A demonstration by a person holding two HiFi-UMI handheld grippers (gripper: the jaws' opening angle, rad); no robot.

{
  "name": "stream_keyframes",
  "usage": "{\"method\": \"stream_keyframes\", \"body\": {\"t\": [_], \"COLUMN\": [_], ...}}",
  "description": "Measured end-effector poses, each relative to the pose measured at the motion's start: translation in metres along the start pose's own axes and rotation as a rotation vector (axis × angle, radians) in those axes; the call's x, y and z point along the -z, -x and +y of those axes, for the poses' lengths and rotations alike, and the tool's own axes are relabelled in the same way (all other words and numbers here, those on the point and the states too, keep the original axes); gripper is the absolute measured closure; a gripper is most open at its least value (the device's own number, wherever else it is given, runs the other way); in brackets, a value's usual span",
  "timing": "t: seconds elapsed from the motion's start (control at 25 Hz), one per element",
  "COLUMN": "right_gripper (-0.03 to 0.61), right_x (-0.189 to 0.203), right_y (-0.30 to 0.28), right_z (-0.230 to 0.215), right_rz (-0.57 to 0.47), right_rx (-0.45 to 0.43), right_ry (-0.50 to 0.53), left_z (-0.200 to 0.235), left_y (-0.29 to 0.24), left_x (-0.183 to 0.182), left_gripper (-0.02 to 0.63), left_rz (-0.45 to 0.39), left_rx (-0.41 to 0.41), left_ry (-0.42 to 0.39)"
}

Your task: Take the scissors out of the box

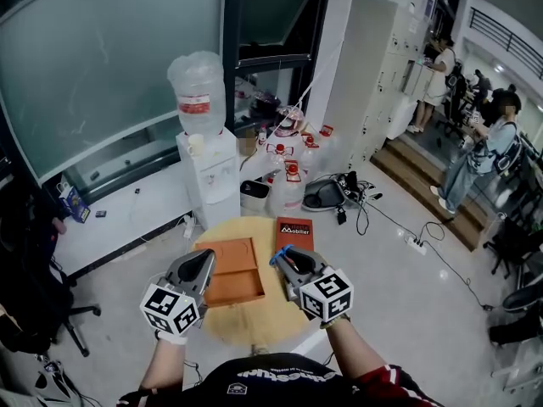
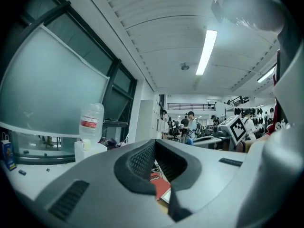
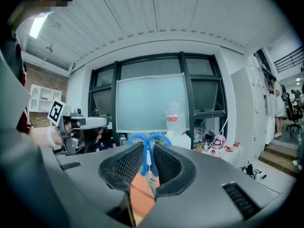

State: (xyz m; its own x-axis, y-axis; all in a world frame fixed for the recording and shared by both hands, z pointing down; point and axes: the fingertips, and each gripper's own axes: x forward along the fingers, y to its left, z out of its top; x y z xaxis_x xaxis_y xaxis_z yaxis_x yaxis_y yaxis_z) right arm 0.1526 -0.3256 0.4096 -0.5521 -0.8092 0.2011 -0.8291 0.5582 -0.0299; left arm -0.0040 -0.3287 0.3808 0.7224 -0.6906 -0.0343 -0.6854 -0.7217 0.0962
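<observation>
Blue-handled scissors (image 1: 279, 253) are pinched in my right gripper (image 1: 287, 262), lifted above the round wooden table (image 1: 254, 322). In the right gripper view the blue loops (image 3: 148, 145) stick out past the pads, which press on the scissors, with the orange box (image 3: 141, 194) below them. The shallow orange box (image 1: 233, 282) lies open on the table, and its red lid (image 1: 294, 231) lies beside it at the far right. My left gripper (image 1: 202, 264) hovers over the box's left side, held level. Its jaws stand a little apart with nothing between them, and the red lid (image 2: 160, 184) shows through the gap.
A white water dispenser (image 1: 209, 172) with a bottle on top stands beyond the table. Several water jugs (image 1: 288, 181) and cables (image 1: 348, 189) lie on the floor behind it. People (image 1: 484, 151) stand by steps at the far right. An office chair (image 1: 34, 303) is at the left.
</observation>
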Motion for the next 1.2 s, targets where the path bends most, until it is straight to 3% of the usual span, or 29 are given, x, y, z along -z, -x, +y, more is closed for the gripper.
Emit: {"method": "stream_keyframes", "body": {"t": [0.56, 1.2], "right_gripper": [0.476, 0.474], "right_x": [-0.057, -0.065], "right_y": [0.020, 0.011], "right_z": [-0.010, -0.005], "right_rz": [-0.150, -0.176], "right_rx": [0.069, 0.069], "right_ry": [0.012, 0.000], "left_z": [0.014, 0.021], "left_y": [0.015, 0.020], "left_x": [-0.013, -0.020], "left_gripper": [0.598, 0.598], "left_rz": [-0.029, -0.030], "left_rx": [-0.046, -0.062], "left_ry": [-0.010, -0.018]}}
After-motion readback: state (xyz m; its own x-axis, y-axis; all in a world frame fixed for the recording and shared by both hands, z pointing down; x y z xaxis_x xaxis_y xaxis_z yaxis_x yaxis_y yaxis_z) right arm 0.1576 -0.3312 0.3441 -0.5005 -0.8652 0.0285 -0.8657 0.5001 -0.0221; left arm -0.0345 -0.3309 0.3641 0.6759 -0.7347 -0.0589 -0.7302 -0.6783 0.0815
